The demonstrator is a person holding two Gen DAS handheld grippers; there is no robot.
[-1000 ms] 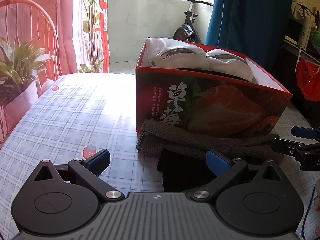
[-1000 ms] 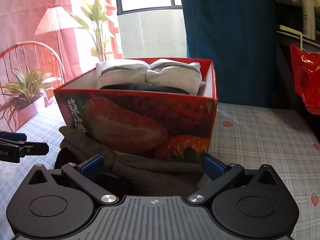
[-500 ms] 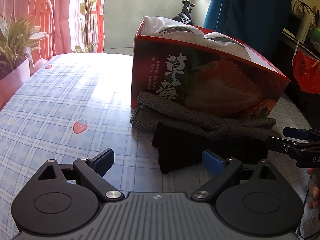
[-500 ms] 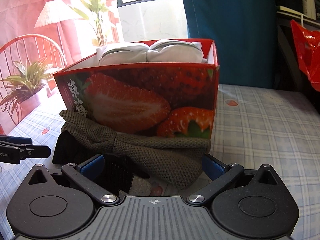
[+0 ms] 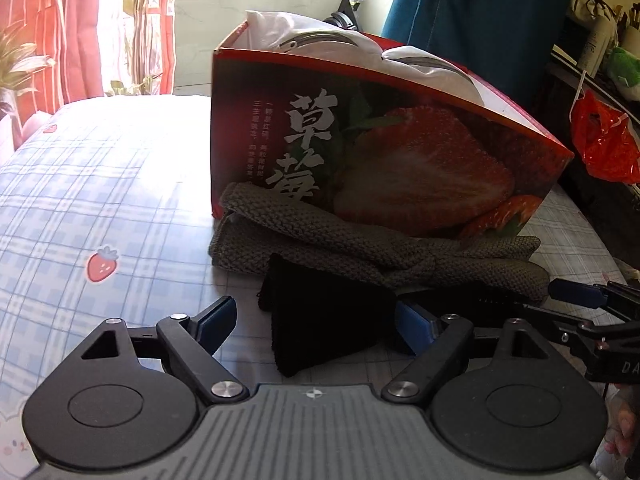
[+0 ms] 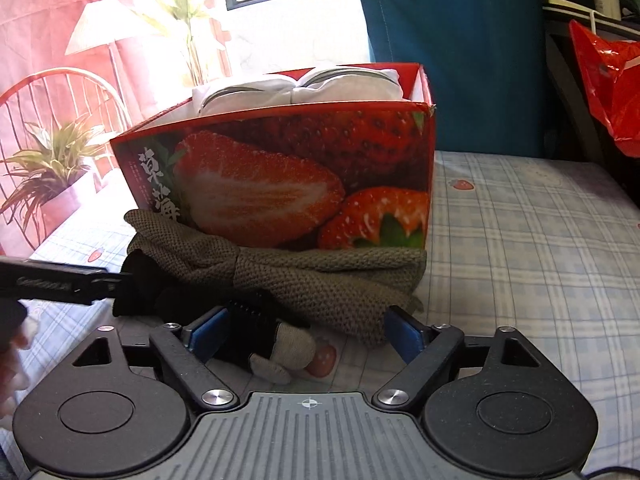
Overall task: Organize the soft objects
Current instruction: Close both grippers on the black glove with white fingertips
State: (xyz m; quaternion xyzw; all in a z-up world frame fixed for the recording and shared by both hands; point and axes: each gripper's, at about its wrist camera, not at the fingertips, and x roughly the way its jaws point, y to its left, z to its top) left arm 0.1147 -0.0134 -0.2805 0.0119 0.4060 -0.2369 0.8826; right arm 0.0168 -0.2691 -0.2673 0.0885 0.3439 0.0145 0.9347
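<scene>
A red strawberry-print box [image 5: 400, 152] [image 6: 296, 184] holds folded white cloths [image 5: 328, 42] [image 6: 304, 88]. In front of it lie a knitted olive-grey cloth [image 5: 360, 248] [image 6: 320, 280] and a black sock [image 5: 320, 320] [image 6: 248, 320] with a grey toe [image 6: 292, 344]. My left gripper [image 5: 316, 320] is open, low over the table, with the black sock's end between its fingers. My right gripper [image 6: 304, 328] is open, its fingers either side of the sock's grey toe and the knitted cloth's edge. Each gripper shows at the edge of the other's view [image 5: 580, 300] [image 6: 60, 280].
The table has a blue checked cloth with strawberries [image 5: 100, 216] [image 6: 520, 248]. A potted plant [image 6: 52, 176] and red chair stand to the left. A blue curtain [image 6: 448, 40] hangs behind, a red plastic bag [image 5: 604, 144] [image 6: 608, 84] at the right.
Both grippers have come down and forward towards the socks. The box now looms higher in both views. The black sock's end and the grey toe now lie between the open fingers.
</scene>
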